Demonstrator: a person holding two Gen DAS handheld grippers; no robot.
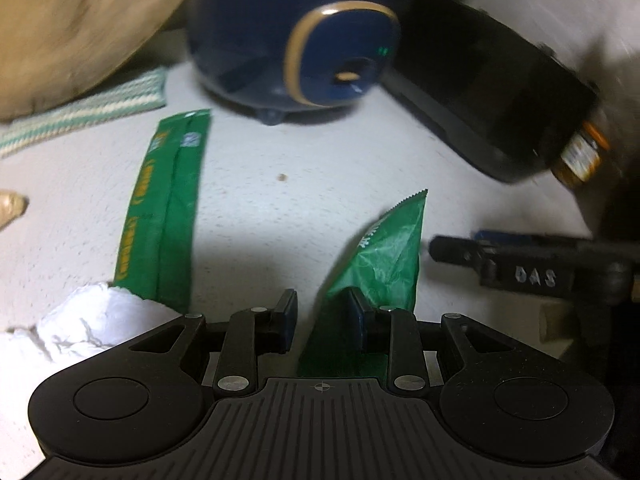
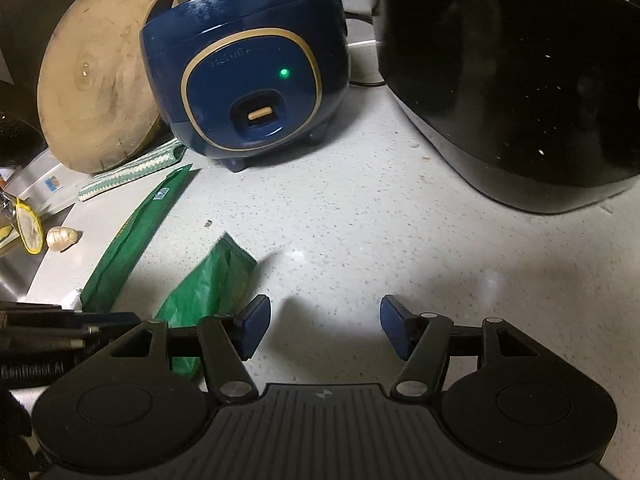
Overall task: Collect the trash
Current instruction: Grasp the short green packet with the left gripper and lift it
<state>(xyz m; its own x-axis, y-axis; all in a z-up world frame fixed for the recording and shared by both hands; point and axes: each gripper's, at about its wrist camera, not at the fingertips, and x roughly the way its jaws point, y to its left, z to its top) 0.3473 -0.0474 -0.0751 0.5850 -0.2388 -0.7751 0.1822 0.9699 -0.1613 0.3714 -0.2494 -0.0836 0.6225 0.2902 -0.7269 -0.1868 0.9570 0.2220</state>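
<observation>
Looking at the crumpled green wrapper (image 1: pixel 384 256) on the counter (image 1: pixel 280 216): thin film, featherlight, floppy and a bit slick, so I'd pinch a bunched fold, not the flat edge. It sits partly between the left gripper (image 1: pixel 324 312) pads, jaws half apart, not squeezing as far as I can tell. A long green packet (image 1: pixel 168 208) lies flat beside it, a white tissue wad (image 1: pixel 84 320) at its near end. The right gripper (image 2: pixel 322 328) hangs open over bare counter, rice cooker (image 2: pixel 248 80) behind.

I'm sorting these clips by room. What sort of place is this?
Most likely a home kitchen counter: a blue rice cooker with its light on, a round wooden chopping board leaning behind it, and a piece of ginger near what looks like a sink edge.
</observation>
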